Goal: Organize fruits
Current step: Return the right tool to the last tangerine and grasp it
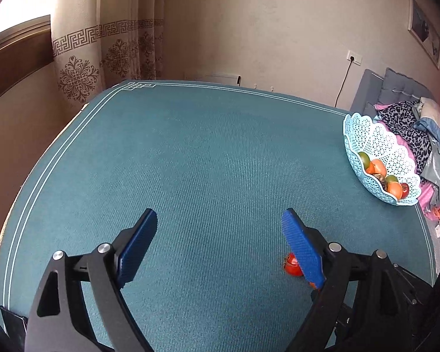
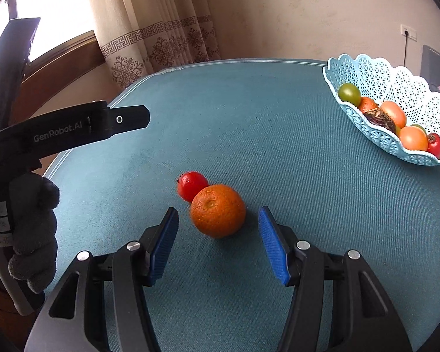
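Right tool [image 2: 218, 215]: released, blue ribbed pads either side of a round, dimpled orange citrus fruit [image 2: 218, 210] lying on the teal fabric-covered worktop [image 2: 278, 152], not gripping it. A small glossy red tomato [image 2: 191, 185] touches the fruit's far side. Left tool [image 1: 219, 220]: released, holding nothing. Farther right, a pale blue perforated plastic basket [image 2: 375, 79] holds mixed fruits.

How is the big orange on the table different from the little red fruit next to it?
The orange is bigger than the little red fruit. The orange has dull, dimpled skin, while the red fruit looks smooth and shiny. The orange sits just ahead of the open right gripper, between its blue pads; the red fruit lies behind the orange, farther from the gripper. Both are round, rest on the blue tablecloth outside the basket, and appear to touch.
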A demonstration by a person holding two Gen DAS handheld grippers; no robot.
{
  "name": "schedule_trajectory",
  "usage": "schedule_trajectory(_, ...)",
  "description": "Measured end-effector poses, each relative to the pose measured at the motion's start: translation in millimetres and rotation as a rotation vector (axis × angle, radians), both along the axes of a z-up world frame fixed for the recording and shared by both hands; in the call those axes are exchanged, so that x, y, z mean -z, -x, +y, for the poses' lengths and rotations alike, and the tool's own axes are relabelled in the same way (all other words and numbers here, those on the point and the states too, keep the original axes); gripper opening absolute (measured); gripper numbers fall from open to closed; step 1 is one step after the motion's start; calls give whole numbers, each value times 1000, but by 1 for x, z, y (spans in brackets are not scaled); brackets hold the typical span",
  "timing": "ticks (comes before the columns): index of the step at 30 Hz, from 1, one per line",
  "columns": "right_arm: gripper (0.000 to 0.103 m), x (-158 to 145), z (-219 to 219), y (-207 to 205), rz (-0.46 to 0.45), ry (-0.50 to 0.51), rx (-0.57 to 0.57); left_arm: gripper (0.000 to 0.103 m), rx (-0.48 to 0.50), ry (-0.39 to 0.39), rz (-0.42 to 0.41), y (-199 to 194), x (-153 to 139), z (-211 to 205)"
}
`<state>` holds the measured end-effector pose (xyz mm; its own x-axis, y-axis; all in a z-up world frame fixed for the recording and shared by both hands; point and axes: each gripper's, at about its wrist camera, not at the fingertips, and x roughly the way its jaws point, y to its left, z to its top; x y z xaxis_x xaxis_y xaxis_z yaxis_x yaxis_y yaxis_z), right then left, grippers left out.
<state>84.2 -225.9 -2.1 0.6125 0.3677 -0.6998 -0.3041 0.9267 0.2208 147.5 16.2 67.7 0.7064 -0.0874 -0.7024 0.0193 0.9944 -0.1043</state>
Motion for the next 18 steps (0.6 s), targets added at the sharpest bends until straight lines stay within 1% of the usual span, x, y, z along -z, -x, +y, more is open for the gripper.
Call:
schedule_trajectory(4, 56, 1, 7, -5, 1, 13, -7, 88, -5, 8, 2, -1, 2, 5)
schedule_trajectory(8, 46, 4, 13, -11, 17, 36, -10, 88, -5, 11, 5, 1, 4, 5)
schedule_trajectory(11, 40, 5, 13, -13, 18, 42, -1, 88, -4, 12, 9, 1, 5, 4)
schedule_trajectory(18, 40, 5, -1, -7, 16, 36, 14, 88, 18, 1, 14, 1, 9, -1)
